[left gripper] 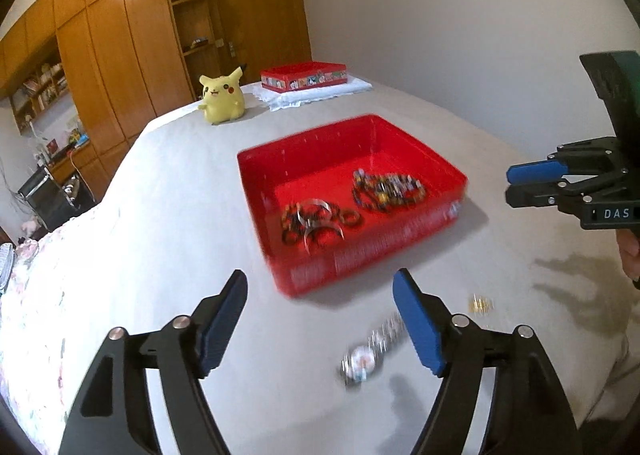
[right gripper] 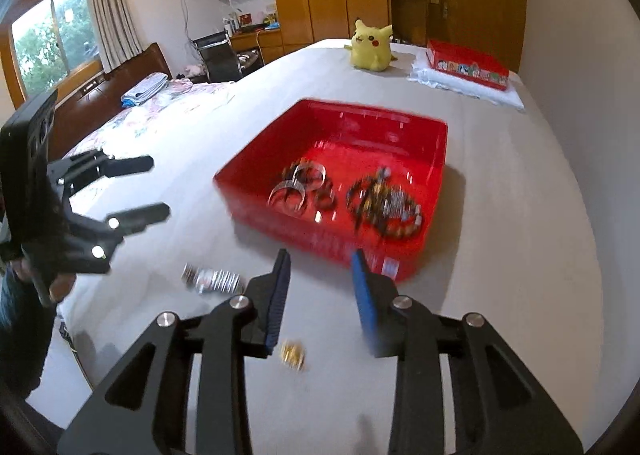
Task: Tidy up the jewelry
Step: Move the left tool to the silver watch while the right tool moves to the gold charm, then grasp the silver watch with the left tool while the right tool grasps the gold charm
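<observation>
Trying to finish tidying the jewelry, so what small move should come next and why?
Probably lower the left claw onto the silver watch and close on it. It lies on the bed beside the red tray, which already holds bracelets; the claw is open, empty and just above the watch.

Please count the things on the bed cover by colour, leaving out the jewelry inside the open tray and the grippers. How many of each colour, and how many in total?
Red: 2, the open tray and the closed box
Yellow: 1, the plush toy
Silver: 1, the wristwatch
Gold: 1, a small blurred piece
White: 1, the cloth under the box
Total: 6
</observation>
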`<control>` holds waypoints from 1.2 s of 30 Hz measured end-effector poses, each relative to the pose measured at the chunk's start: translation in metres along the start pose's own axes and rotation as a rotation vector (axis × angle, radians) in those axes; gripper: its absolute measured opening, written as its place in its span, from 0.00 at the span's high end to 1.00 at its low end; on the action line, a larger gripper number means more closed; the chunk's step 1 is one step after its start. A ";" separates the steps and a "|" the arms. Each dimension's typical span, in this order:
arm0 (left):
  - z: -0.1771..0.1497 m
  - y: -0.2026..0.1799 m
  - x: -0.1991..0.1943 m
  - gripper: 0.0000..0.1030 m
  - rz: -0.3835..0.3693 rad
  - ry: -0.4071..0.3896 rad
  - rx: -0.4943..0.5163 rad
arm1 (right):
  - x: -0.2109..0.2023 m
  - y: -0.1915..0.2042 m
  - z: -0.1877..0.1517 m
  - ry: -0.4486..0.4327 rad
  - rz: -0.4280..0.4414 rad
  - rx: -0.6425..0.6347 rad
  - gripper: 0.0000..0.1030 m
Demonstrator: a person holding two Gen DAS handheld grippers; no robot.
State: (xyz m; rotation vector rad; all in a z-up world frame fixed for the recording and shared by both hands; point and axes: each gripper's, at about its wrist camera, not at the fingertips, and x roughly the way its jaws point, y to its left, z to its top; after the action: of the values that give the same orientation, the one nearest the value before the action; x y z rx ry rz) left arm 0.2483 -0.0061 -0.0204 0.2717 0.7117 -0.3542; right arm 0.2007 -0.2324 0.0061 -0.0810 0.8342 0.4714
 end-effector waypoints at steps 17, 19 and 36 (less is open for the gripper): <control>-0.076 -0.018 0.071 0.22 -0.057 0.192 0.017 | 0.017 0.026 -0.104 0.112 0.045 0.080 0.68; -0.073 -0.017 0.075 0.22 -0.064 0.191 0.005 | 0.021 0.024 -0.101 0.115 0.039 0.078 0.67; -0.065 -0.024 0.086 0.40 -0.017 0.182 -0.093 | 0.068 0.022 -0.085 0.154 0.001 0.000 0.61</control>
State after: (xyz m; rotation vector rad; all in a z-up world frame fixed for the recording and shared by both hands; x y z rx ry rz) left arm 0.2611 -0.0236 -0.1282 0.2113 0.9080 -0.3143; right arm 0.1710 -0.2091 -0.0984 -0.1179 0.9855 0.4698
